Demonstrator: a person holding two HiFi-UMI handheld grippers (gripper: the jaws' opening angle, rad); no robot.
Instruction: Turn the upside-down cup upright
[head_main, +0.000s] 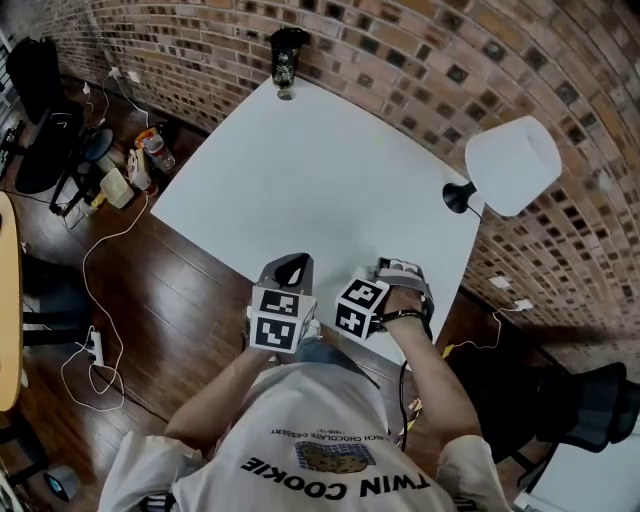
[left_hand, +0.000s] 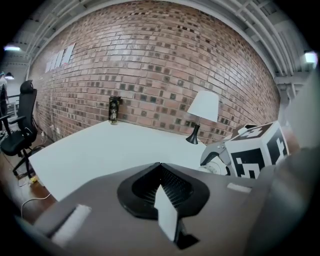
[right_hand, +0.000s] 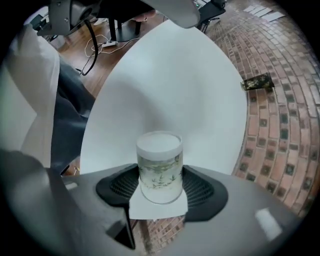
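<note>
While my left gripper (left_hand: 160, 172) is fully closed on nothing, my right gripper (right_hand: 160, 189) clamps the cup (right_hand: 159, 160). Both sit at the near edge of the table (head_main: 300, 170).

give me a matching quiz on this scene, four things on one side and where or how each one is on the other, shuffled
1 cup
2 bottle
3 lamp
4 left hand-held gripper

a white shade, black base
b jaws shut, nothing between them
c clamped in the right hand-held gripper
d dark, at the far edge of the table

Pairs: 1-c, 2-d, 3-a, 4-b
</note>
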